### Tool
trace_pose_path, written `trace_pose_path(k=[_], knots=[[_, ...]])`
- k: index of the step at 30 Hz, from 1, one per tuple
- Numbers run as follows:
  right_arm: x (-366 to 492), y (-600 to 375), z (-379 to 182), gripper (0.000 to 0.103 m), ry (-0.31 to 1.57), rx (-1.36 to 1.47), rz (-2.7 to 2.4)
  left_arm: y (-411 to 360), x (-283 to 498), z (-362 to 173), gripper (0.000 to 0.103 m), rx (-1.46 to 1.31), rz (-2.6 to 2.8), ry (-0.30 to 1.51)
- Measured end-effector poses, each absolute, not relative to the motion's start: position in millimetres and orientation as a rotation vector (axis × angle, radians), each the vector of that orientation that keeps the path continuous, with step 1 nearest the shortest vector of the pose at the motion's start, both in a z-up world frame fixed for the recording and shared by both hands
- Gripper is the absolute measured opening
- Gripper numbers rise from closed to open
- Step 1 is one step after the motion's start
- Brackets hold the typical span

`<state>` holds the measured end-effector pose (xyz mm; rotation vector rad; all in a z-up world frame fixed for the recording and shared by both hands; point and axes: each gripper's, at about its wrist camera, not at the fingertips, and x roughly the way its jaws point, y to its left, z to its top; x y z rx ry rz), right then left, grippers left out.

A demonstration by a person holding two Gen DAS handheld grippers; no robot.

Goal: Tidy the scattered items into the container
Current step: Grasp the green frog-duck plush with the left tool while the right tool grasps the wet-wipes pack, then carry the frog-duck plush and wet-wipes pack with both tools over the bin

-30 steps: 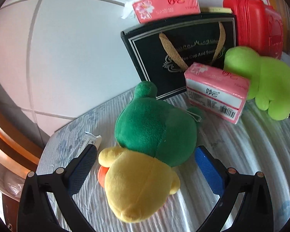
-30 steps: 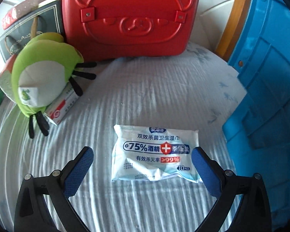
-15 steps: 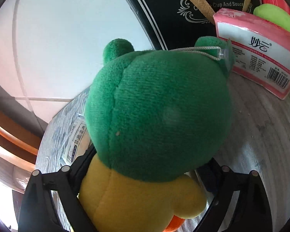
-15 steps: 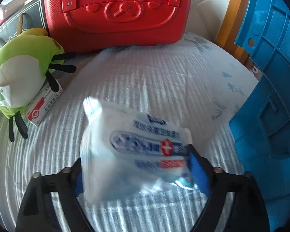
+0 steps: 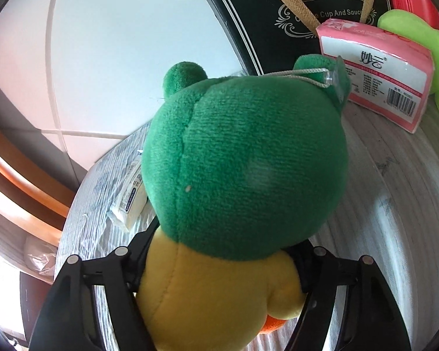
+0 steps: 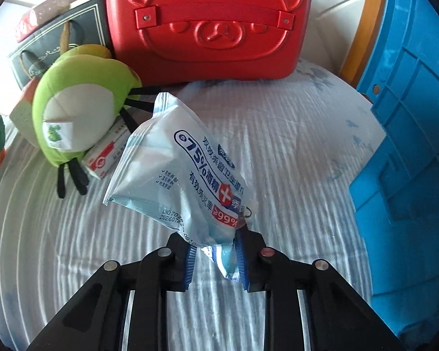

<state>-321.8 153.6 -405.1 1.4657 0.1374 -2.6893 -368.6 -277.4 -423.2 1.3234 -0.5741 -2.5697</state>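
A plush toy (image 5: pixel 248 161) with a green head and yellow body fills the left wrist view, lying on the striped white cloth. My left gripper (image 5: pixel 222 251) straddles its yellow body; the jaws are closing and the pads, mostly hidden by the plush, press on both its sides. In the right wrist view my right gripper (image 6: pixel 215 251) is closing tight on the lower corner of a pale blue wet-wipes pack (image 6: pixel 178 169), which hangs tilted above the cloth. The blue plastic crate (image 6: pixel 409 146) stands at the right edge.
A red bear-face case (image 6: pixel 210 23) stands at the back. A lime-green plush (image 6: pixel 82 108) lies on a small red-and-white box (image 6: pixel 105 152). A pink tissue pack (image 5: pixel 377 76) leans by a black gift bag (image 5: pixel 278 14). A white sachet (image 5: pixel 130 201) lies near the cloth's left edge.
My left gripper came down over the plush and narrowed onto its yellow body. My right gripper shut on the wipes pack, which lay flat before and now hangs tilted off the cloth.
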Motion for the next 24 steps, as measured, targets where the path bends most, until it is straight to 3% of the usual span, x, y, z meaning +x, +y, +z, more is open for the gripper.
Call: trace_pose_path(k=[15, 24], knots=[[-238.0, 125.3, -377.9, 0.023, 0.087, 1.496, -2.532, -254.5, -251.0, -407.4, 0.071, 1.449, -2.565, -0.440], [-188.7, 105.4, -336.1, 0.023, 0.106, 1.485, -2.456, -236.8, -193.8, -353.1, 0.071, 1.501, -2.571, -0.314]])
